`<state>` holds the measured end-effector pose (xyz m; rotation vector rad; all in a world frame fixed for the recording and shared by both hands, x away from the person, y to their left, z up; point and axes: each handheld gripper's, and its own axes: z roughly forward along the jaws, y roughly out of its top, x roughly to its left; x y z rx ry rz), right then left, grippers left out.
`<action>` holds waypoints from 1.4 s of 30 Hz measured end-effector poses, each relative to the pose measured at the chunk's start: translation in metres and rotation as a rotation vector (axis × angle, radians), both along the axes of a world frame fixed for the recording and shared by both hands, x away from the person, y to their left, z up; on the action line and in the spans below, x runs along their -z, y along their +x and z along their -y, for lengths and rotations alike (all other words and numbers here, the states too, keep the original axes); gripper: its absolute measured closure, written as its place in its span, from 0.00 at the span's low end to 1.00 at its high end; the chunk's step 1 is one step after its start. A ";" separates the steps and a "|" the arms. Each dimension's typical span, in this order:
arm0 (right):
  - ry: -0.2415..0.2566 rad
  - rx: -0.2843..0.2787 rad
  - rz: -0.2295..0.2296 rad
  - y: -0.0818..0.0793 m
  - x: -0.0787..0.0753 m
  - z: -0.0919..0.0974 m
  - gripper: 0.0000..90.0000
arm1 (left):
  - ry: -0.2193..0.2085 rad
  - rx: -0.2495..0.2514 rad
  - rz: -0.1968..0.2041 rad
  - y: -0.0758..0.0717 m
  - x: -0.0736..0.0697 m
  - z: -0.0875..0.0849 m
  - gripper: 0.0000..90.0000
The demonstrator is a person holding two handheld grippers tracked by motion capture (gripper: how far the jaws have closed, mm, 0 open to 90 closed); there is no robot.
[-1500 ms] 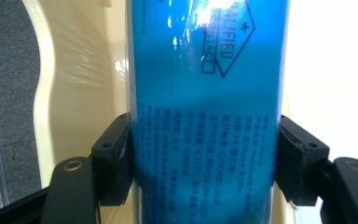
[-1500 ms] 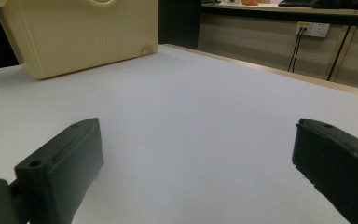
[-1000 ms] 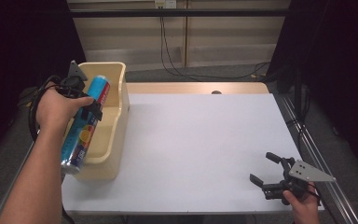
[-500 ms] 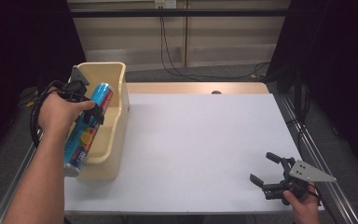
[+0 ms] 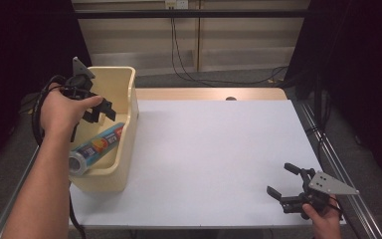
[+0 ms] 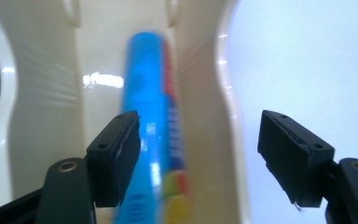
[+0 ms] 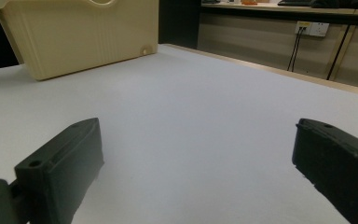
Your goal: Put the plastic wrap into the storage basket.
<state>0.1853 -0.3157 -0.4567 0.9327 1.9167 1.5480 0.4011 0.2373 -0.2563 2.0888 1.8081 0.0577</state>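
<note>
Taking the cream plastic bin (image 5: pixel 125 107) at the table's left edge as the landmark, the nearest thing to the camera is the right gripper (image 5: pixel 284 182), well apart from the bin at the near right corner of the white table (image 5: pixel 214 149), held low in the person's right hand (image 5: pixel 323 221). Its jaws stand wide apart with only bare tabletop between them, and in the right gripper view (image 7: pixel 196 168) the bin's ribbed outer wall (image 7: pixel 81 35) shows far off across the table. Inside the bin lies the blue tube-shaped can (image 5: pixel 95 148), tilted, its metal end toward the bin's near end and its printed body running up toward the far end; whether it leans on the bin's wall or lies flat on the floor is hard to judge from above. Just over the middle of the bin hangs the left gripper (image 5: pixel 101 110), gripped by the left hand (image 5: pixel 62 110), which comes in over the bin's left rim. Its jaws have just been opening and now stand apart, clear of the can: in the left gripper view (image 6: pixel 198 151) the blurred can (image 6: pixel 151 116) lies below the left pad (image 6: pixel 114 156), with neither pad pressing on it. Beyond the bin a wooden strip of tabletop (image 5: pixel 204 93) runs along the far edge.
</note>
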 end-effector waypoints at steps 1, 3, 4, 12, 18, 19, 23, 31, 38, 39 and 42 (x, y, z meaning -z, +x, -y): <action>0.000 -0.001 -0.002 -0.001 0.000 0.000 0.02 | -0.007 0.013 0.001 0.000 0.000 0.003 0.33; -0.006 -0.002 0.003 -0.002 0.000 0.000 0.02 | -0.022 0.036 0.002 0.000 0.002 0.010 0.32; -0.002 0.000 0.002 -0.002 0.000 0.000 0.02 | -0.034 0.039 0.006 0.000 0.002 0.014 0.32; 0.001 0.007 0.005 -0.001 -0.001 0.002 0.02 | -0.043 0.127 -0.009 -0.001 0.005 0.048 0.31; 0.000 0.002 0.005 -0.001 -0.001 0.001 0.02 | -0.056 0.177 -0.020 -0.003 0.007 0.068 0.29; 0.000 0.002 0.005 -0.001 -0.001 0.001 0.02 | -0.056 0.177 -0.020 -0.003 0.007 0.068 0.29; -0.003 0.002 0.004 -0.001 -0.001 0.001 0.02 | -0.056 0.201 -0.026 -0.003 0.011 0.078 0.29; 0.000 0.002 0.004 -0.001 -0.001 0.000 0.02 | -0.049 0.253 -0.045 -0.006 0.023 0.099 0.28; -0.003 -0.001 0.005 -0.001 -0.001 0.000 0.02 | -0.049 0.285 -0.050 -0.009 0.031 0.114 0.27; -0.002 0.000 0.003 -0.001 -0.001 0.000 0.02 | -0.049 0.285 -0.050 -0.009 0.031 0.114 0.27; -0.002 0.000 0.003 -0.001 -0.001 0.000 0.02 | -0.040 0.297 -0.056 -0.010 0.036 0.120 0.27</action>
